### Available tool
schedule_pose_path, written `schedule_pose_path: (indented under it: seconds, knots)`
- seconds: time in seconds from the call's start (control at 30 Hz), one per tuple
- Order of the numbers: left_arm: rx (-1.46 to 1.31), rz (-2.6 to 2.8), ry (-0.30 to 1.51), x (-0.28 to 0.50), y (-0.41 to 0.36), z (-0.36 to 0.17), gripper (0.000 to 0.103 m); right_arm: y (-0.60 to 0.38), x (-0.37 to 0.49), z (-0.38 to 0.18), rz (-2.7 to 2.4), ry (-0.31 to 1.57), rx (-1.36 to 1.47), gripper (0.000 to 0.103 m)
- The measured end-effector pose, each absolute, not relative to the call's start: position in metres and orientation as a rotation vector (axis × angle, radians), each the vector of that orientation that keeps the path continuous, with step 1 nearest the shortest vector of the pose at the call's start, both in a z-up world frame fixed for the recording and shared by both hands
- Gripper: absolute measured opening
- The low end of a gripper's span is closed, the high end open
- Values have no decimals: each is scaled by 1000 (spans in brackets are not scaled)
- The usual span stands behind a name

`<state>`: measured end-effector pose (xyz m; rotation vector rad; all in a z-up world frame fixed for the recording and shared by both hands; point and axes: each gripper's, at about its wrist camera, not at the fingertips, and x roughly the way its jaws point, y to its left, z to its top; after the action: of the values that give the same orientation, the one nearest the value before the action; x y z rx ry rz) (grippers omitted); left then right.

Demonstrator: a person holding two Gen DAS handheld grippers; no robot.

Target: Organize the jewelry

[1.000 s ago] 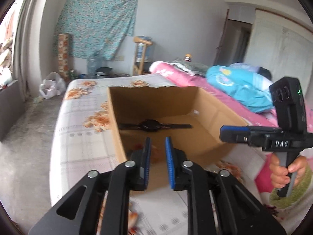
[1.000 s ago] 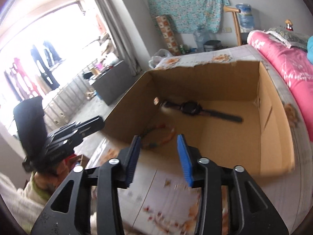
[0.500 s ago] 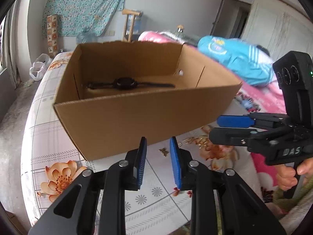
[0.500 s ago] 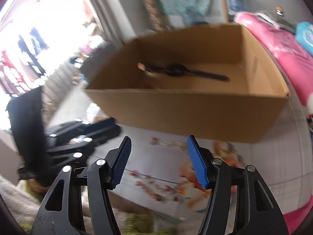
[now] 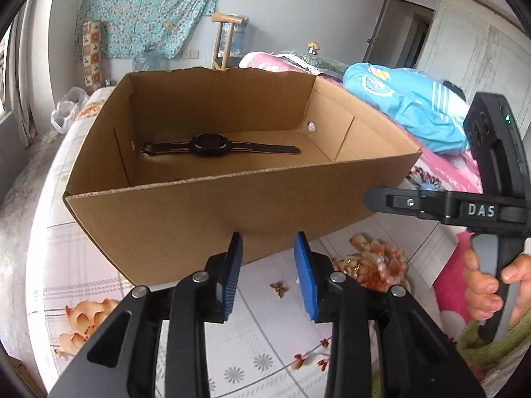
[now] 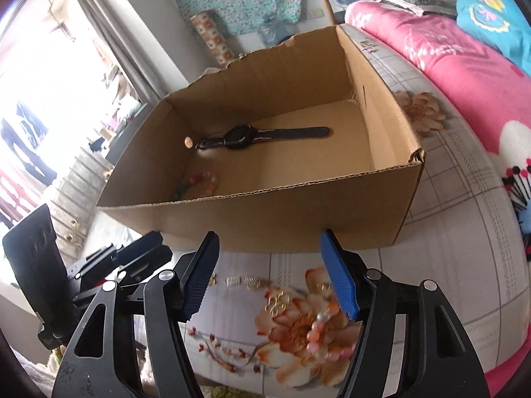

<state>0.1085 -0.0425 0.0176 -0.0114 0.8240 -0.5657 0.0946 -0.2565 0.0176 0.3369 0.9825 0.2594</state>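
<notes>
Jewelry lies loose on the flowered bedsheet (image 5: 259,348) below my two grippers, in front of a cardboard box (image 5: 212,219). My left gripper (image 5: 268,273) has its jaws spread apart, having just been opening, with nothing between them; a small gold butterfly-shaped piece (image 5: 278,288) sits on the sheet just ahead of the gap. My right gripper (image 6: 270,273) has its jaws spread wider, also just been opening, and they are empty too. Below them I see a gold ring piece (image 6: 277,300) and two small gold clasps (image 6: 241,281) on the sheet, and a pink bead bracelet (image 6: 323,330) beside the right blue pad, partly hidden by it. From the left camera the same bracelet (image 5: 386,262) lies near the box's front right corner. Inside the box a black wristwatch (image 6: 247,137) lies flat along the back wall, and another bead bracelet (image 6: 199,182) rests in the near left corner. A hand (image 5: 491,287) grips the right gripper's handle. Beyond the box, a pink quilt (image 6: 448,53) covers the bed.
</notes>
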Motion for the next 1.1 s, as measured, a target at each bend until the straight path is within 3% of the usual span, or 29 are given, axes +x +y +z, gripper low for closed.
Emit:
schedule_pose_path:
  seconds: [0.17,0.33,0.43,0.63,1.1]
  knots:
    - [3,-565,823,109,-47,20,34,-256,95,16,240,960,354,63]
    - [47,-522,787,93,-47,23,71,-253,82,20,219,944,323,78]
    - [69,-501,821,84,-45,17,78,-251,71,21,207,951,300,83]
    - [55,-442,889,70,-34,6,85,-242,49,21,188,962,265,88]
    - [90,-338,1019,53,-31,-28,87,-218,3,8,155,990,161,93]
